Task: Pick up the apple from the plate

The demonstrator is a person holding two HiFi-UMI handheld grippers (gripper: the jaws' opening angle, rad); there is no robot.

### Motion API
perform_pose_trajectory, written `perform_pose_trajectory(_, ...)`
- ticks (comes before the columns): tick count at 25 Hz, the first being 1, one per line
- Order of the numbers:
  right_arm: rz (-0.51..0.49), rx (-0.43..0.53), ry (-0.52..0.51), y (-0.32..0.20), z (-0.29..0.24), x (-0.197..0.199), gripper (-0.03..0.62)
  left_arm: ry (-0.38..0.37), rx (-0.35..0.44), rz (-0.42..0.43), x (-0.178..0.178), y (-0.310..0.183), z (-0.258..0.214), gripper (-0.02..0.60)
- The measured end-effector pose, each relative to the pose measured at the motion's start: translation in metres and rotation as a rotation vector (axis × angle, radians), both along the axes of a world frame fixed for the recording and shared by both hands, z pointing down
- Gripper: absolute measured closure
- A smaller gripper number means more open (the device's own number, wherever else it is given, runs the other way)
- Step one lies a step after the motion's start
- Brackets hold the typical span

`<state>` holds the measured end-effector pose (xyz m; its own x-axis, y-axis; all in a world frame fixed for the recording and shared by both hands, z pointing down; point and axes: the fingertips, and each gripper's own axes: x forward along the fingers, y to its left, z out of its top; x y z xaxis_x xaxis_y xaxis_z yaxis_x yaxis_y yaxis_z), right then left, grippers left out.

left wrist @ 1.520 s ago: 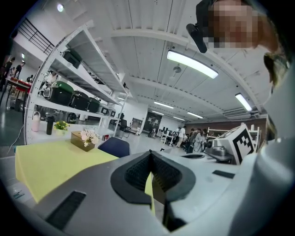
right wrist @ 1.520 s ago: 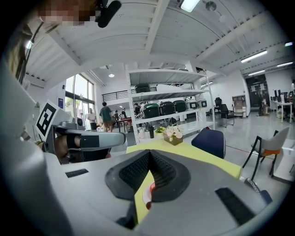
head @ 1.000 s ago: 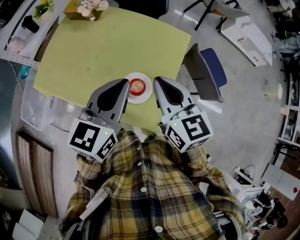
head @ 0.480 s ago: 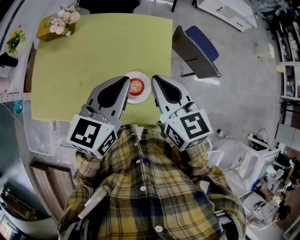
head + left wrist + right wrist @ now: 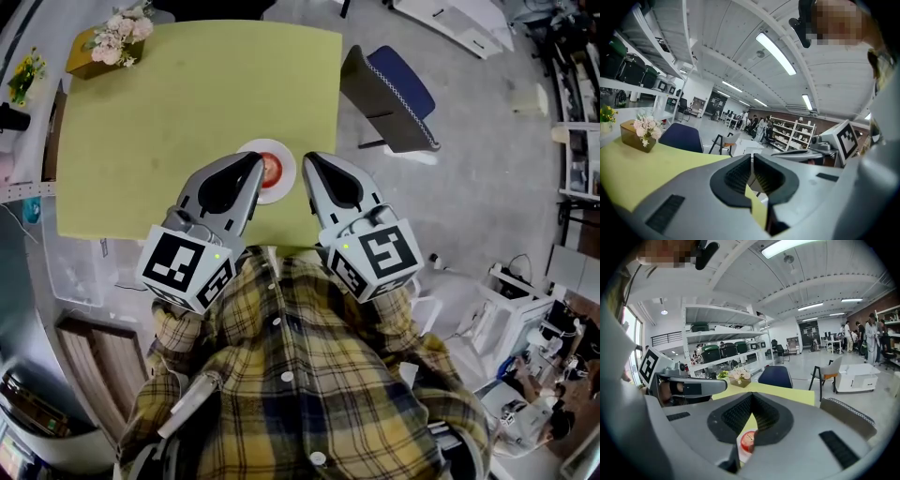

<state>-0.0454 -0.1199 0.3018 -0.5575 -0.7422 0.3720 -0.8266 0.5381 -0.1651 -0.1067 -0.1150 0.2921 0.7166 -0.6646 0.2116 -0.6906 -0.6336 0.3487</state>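
just above the middle of the head view, the apple [image 5: 273, 168] sits on a white plate [image 5: 266, 145] near the lower edge of the green table [image 5: 187, 103]. the left gripper [image 5: 254, 161], jaws pressed together and empty, overlaps the plate's left side in the picture. the right gripper [image 5: 307, 159], jaws likewise together, points just right of the plate.

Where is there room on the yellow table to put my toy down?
Nearly all the yellow table is bare: the wide stretch between the flower box in the far left corner and the plate by the near edge. It's crowded only at the plate, where the apple sits and the left tongs and right tongs point in.
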Motion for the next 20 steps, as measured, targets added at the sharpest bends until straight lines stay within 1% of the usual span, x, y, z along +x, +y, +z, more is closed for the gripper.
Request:
perform_pose_trajectory(6,-0.02,-0.006,-0.005,0.0,0.001,0.007,0.597,-0.017,-0.007,-0.027,0.004,0.002,0.004,0.567)
perform_pose_trajectory(13,-0.03,-0.007,-0.012,-0.005,0.002,0.007,0.597,-0.04,-0.01,-0.029,0.005,-0.002,0.01,0.468)
perform_pose_trajectory(20,-0.013,-0.015,-0.019,-0.007,0.002,0.016,0.597,-0.066,-0.018,-0.021,0.011,-0.004,0.017,0.379)
